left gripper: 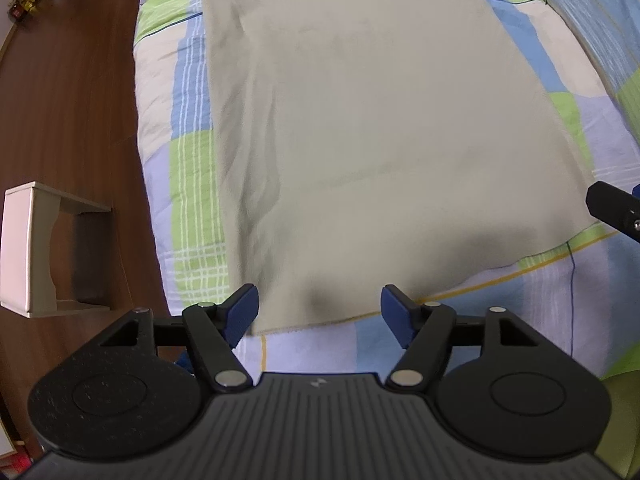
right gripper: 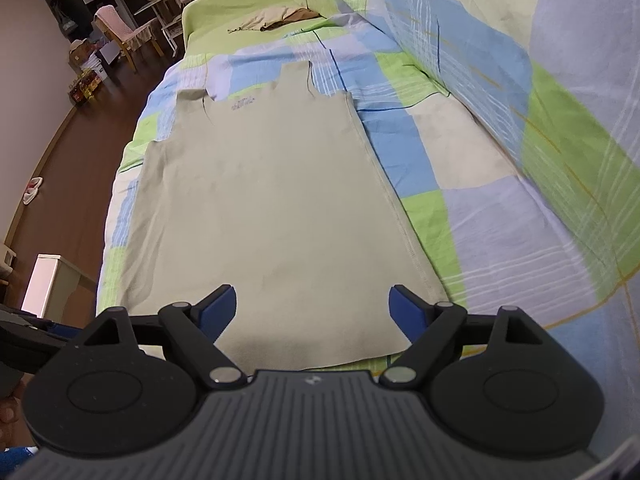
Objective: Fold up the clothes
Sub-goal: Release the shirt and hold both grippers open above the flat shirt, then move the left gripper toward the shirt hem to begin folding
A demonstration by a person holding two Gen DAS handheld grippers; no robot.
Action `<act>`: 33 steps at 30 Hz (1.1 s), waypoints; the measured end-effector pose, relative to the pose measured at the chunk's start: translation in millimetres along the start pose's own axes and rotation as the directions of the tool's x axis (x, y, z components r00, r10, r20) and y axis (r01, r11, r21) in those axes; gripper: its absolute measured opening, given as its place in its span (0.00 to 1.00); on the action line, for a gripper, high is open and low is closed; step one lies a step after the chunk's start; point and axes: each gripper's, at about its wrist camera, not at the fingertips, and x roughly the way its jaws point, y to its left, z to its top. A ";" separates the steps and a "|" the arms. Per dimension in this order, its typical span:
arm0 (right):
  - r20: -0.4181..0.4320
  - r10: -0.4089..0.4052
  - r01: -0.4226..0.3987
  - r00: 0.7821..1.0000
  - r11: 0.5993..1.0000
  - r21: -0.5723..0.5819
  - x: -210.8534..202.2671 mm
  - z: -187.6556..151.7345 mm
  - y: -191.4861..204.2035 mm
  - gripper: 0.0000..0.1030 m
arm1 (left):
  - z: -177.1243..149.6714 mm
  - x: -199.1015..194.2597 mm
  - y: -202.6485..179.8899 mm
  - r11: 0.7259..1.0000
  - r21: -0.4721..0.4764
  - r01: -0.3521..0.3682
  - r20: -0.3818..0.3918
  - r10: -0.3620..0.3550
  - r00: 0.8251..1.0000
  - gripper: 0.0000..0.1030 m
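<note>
A beige sleeveless top lies spread flat on a checked bedspread, its straps at the far end and its hem nearest me. In the left wrist view the same top fills the middle. My left gripper points down over the hem's left corner, jaws wide apart, and its blue pads do not press the cloth. My right gripper hangs over the hem's right part, open too, with only flat cloth below. A black part of the right gripper shows at the right edge of the left wrist view.
The bed's left edge drops to a dark wooden floor, where a small white stool stands. Another crumpled beige garment lies far up the bed. Chairs and a table stand in the room beyond.
</note>
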 end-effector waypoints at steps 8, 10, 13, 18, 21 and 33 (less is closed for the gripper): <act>-0.035 0.006 -0.006 0.999 1.000 0.004 24.4 9.6 4.9 0.80 | 20.2 19.0 15.8 1.000 -0.015 -0.017 -0.020 0.017 1.000 0.69; -0.044 0.008 -0.008 0.999 1.000 -0.002 31.4 14.6 8.5 0.80 | 27.6 24.6 19.0 1.000 -0.018 -0.015 -0.031 0.014 0.999 0.69; -0.054 0.008 -0.008 0.998 1.000 -0.002 41.3 24.2 13.8 0.80 | 40.6 32.1 23.7 1.000 -0.017 -0.001 -0.050 0.001 0.999 0.69; -0.074 -0.013 0.013 0.997 1.000 -0.008 60.6 43.2 22.7 0.81 | 79.3 36.6 40.9 0.994 0.059 0.087 -0.023 -0.086 0.996 0.69; -0.091 -0.028 0.027 0.995 1.000 -0.007 76.3 58.4 27.0 0.81 | 122.4 43.3 62.7 0.978 0.148 0.144 0.004 -0.146 0.989 0.70; -0.127 0.027 -0.026 0.992 1.000 0.008 196.8 144.9 76.3 0.83 | 371.0 61.0 181.7 0.949 0.299 0.103 0.331 -0.204 0.921 0.72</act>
